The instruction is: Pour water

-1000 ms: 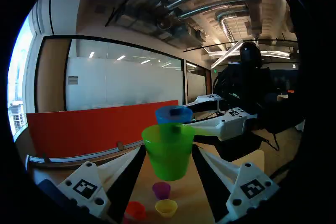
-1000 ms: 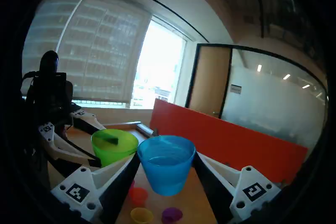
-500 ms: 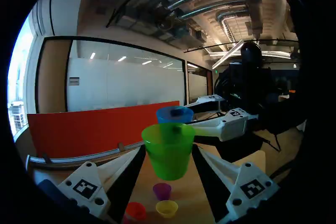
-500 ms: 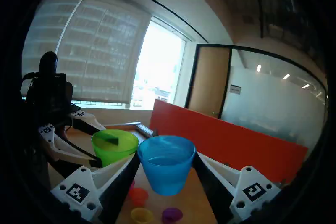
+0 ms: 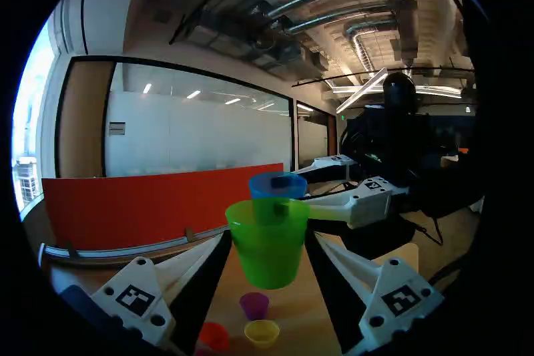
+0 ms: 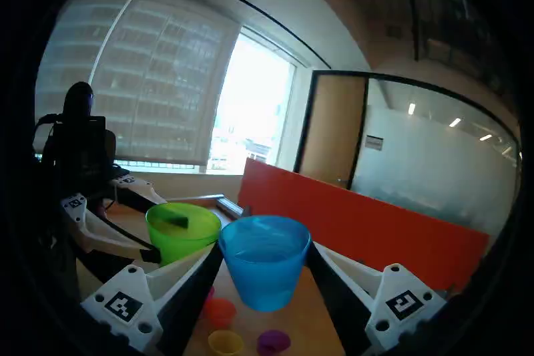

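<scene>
Gripping the green cup (image 5: 268, 232) by its sides, the left tool (image 5: 267, 252) carries it upright above the tabletop (image 5: 297, 301). The right tool (image 6: 264, 260) is clamped the same way on the blue cup (image 6: 265, 272), which is also upright, with water (image 6: 263, 257) showing through its wall. The pour turns on this: seen from the right tool, the green cup (image 6: 182, 229) lies to the left and a little beyond, the two rims near each other at about one height, so I judge the blue cup must tip leftward over that rim. Whether the rims touch I cannot tell. Whether the green cup holds any water is hard to make out. The purple cup (image 5: 254, 304), yellow cup (image 5: 261, 332) and red cup (image 5: 213, 338) stand far below, the red one partly cut off.
</scene>
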The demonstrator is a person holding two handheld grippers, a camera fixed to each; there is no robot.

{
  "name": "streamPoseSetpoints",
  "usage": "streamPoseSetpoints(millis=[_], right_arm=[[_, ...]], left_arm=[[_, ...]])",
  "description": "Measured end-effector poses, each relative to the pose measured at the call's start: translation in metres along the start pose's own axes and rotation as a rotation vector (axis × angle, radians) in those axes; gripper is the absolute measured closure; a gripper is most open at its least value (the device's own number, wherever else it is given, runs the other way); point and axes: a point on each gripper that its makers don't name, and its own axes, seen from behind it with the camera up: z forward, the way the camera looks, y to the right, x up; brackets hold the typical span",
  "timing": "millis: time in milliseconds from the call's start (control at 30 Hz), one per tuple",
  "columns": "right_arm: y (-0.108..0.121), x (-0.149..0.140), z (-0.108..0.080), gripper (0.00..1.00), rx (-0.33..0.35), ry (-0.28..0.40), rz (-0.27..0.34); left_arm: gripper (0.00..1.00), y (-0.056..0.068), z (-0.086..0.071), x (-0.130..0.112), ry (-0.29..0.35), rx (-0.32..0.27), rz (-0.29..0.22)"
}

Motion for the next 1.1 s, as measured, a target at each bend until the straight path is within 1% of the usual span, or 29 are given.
streamPoseSetpoints(millis=[467,767,1100], right_arm=[[0.0003,-0.0022,-0.0014,0.09,-0.002,-0.003,0.007],[0.0031,-0.0024,-0.0017,0.09,-0.011,-0.004,0.009],[0.0049,-0.0007,-0.0034,0.09,-0.012,-0.001,0.004]], left_arm=[[0.2,0.0025,-0.0021,0.0001,-0.003,-0.008,0.004],[0.21,0.0007,-0.0027,0.0,-0.004,-0.005,0.006],[0.21,0.0014,-0.0031,0.0007,-0.006,-0.007,0.01]])
